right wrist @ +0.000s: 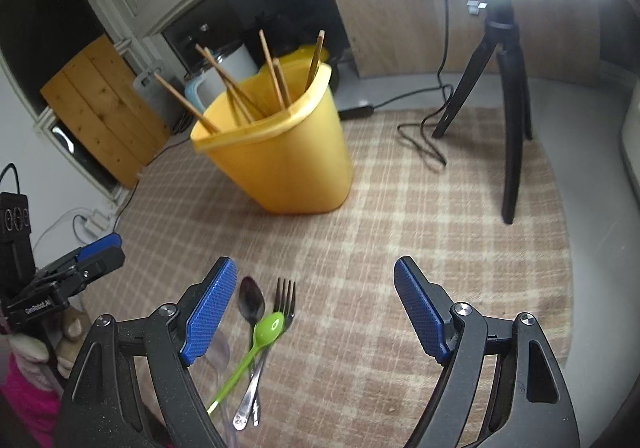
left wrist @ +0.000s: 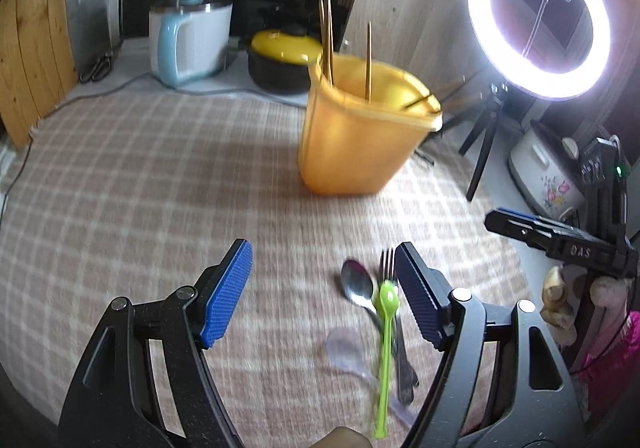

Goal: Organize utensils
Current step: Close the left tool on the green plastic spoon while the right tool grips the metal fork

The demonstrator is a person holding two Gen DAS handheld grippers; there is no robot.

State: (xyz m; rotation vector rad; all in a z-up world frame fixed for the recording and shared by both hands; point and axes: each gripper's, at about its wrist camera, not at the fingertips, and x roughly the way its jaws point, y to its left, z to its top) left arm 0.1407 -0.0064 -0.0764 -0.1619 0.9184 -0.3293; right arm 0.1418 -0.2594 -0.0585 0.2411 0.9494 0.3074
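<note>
Above the checked cloth (left wrist: 160, 176), left gripper (left wrist: 320, 288) spread wide, empty; right gripper (right wrist: 316, 308) likewise.

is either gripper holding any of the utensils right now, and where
Nothing is held: left gripper and right gripper both have open jaws above the utensil pile.

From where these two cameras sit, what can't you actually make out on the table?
- Inside of the yellow container: its wall hides the lower ends of the chopsticks in both views.
- Clear plastic spoon: faint and blurred in the left view, partly behind the gripper finger in the right.
- Fork and metal spoon handles: overlapped by the green spoon.
- Ring light: cut off by the right view's top edge.
</note>
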